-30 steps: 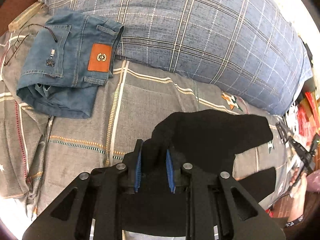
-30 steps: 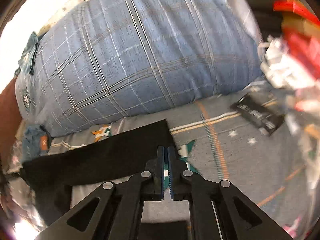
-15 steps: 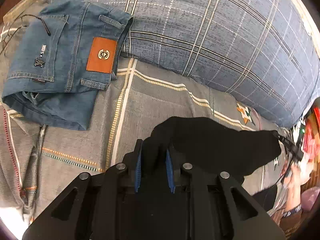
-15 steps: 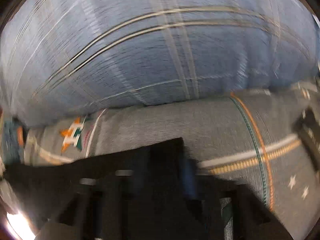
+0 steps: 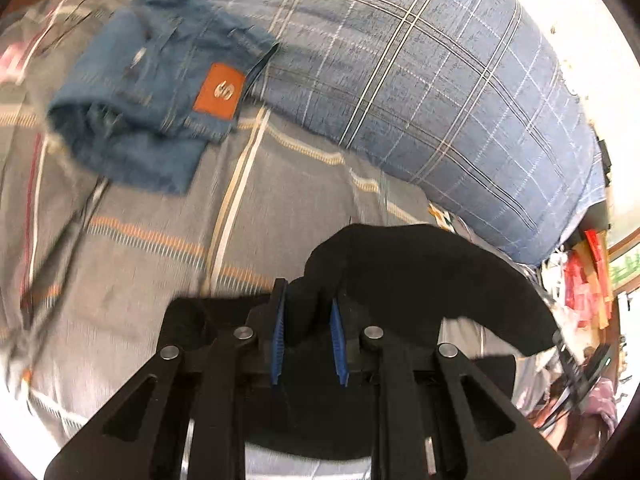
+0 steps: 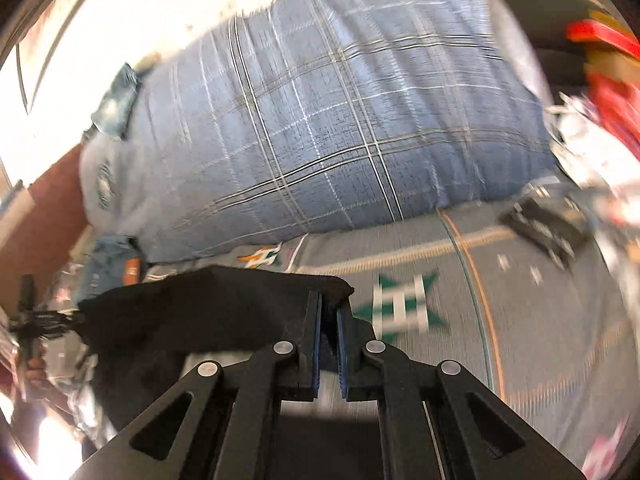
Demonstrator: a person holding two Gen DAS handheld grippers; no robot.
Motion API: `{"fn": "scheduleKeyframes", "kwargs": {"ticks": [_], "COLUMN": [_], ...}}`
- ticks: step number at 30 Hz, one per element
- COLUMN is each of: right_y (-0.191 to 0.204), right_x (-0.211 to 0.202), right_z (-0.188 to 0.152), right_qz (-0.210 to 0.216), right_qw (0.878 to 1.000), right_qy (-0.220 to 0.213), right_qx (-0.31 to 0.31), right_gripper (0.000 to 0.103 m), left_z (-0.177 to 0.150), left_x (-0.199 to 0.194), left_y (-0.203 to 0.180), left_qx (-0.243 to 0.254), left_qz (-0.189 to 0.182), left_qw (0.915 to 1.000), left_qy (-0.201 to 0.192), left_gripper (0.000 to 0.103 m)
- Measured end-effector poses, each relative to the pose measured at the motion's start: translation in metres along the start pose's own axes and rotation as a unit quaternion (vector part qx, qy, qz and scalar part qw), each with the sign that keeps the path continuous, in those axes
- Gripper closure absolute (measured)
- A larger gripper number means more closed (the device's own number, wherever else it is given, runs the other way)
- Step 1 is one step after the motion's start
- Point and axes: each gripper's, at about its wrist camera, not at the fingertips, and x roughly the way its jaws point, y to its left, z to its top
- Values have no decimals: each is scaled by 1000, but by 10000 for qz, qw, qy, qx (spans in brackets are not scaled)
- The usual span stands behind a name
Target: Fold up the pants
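Left gripper clamped on a bunched fold of the black pants, blue pads pressing cloth from both sides; right gripper pinching another edge of the same black pants, pads nearly together with thin cloth between; garment held up and stretched between the two over the grey patterned bedsheet. Folded blue jeans lying toward the sheet's far left corner, touching the big blue plaid pillow along the far edge.

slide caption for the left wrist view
Left tool clamps bunched black pants above the bedsheet, folded jeans beyond.
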Motion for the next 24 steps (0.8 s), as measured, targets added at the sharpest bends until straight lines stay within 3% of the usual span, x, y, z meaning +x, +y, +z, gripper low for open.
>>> {"fn": "scheduleKeyframes", "kwargs": {"ticks": [4, 7, 8, 12, 15, 19, 21, 23, 24], "right_y": [-15, -28, -31, -30, -30, -30, -32, -37, -40], "right_x": [-38, -37, -38, -48, -68, -92, -92, -85, -77], "right_z": [-50, -85, -97, -119, -125, -128, -129, -127, -127], "right_qz": [-10, -232, -312, -607, -698, -489, -209, 32, 223], "right_qw": [9995, 9981, 9973, 9944, 9928, 9896, 9859, 9793, 9729], "right_qy": [58, 315, 432, 613, 581, 450, 408, 413, 459], "right_qx": [306, 483, 511, 611, 786, 1273, 1609, 1983, 2255], "right_gripper": [98, 97, 92, 92, 90, 63, 56, 51, 51], "left_z": [-35, -49, -52, -62, -69, -74, -75, -72, -70], "left_x": [6, 18, 19, -2, -23, -51, -58, -57, -53], "left_y": [31, 56, 61, 59, 58, 59, 55, 50, 46], "left_qx": [-291, -673, -732, -480, -328, -607, -760, -868, -944], "left_qz": [-69, -121, -170, -309, -285, -611, -930, -1185, -1249], "left_qw": [9990, 9956, 9947, 9962, 9972, 9958, 9926, 9890, 9875], "left_qy": [331, 639, 695, 661, 601, 311, 206, 170, 200], "left_gripper": [86, 86, 86, 81, 70, 68, 56, 31, 31]}}
